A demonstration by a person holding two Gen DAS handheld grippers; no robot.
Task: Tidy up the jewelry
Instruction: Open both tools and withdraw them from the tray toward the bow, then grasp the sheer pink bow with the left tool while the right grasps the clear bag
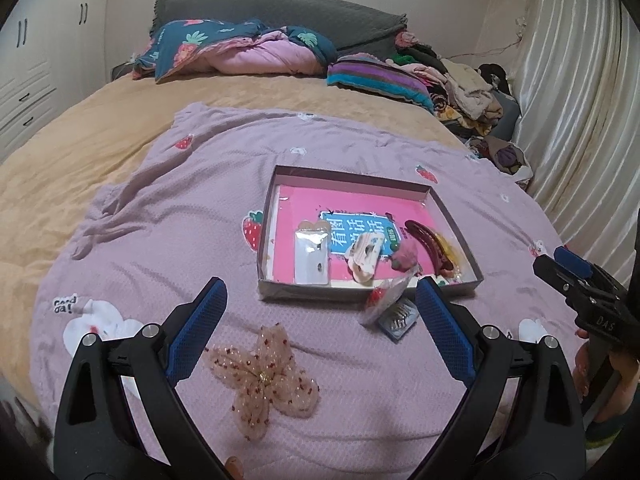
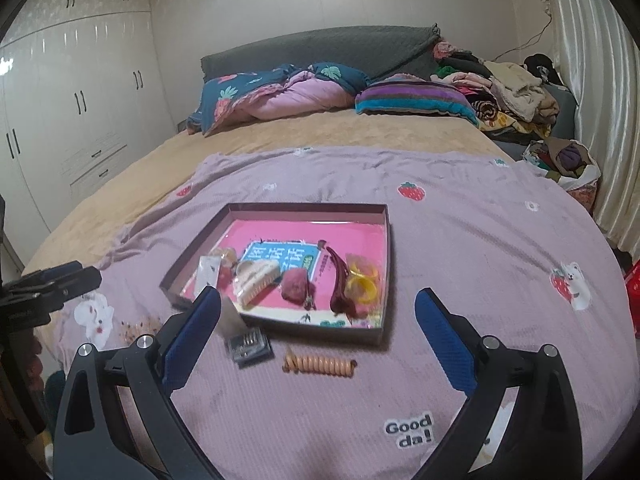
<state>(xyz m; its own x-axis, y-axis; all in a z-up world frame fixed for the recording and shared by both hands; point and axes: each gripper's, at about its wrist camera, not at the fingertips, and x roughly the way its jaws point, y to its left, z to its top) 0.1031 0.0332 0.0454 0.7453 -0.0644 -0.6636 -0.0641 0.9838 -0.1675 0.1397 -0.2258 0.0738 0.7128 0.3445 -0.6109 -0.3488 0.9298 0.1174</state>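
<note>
A shallow box (image 1: 276,200) (image 2: 384,240) with a pink lining lies on the purple blanket and holds a white clip (image 1: 364,258) (image 2: 256,276), a dark red clip (image 1: 428,244) (image 2: 340,280), a pink scrunchie (image 2: 296,284), yellow rings (image 2: 362,284) and a small packet (image 1: 312,256). A sheer pink butterfly bow (image 1: 264,380) lies between my left gripper's (image 1: 320,332) open fingers. A beige coil hair tie (image 2: 320,365) lies between my right gripper's (image 2: 318,340) open fingers. A clear packet of pins (image 1: 394,312) (image 2: 248,346) leans at the box's near edge.
The purple blanket (image 1: 180,220) covers the near half of a bed with a tan sheet (image 1: 100,128). Folded quilts (image 1: 240,52) and a clothes pile (image 1: 460,88) sit at the headboard. A wardrobe (image 2: 60,100) stands left, a curtain (image 1: 580,120) right.
</note>
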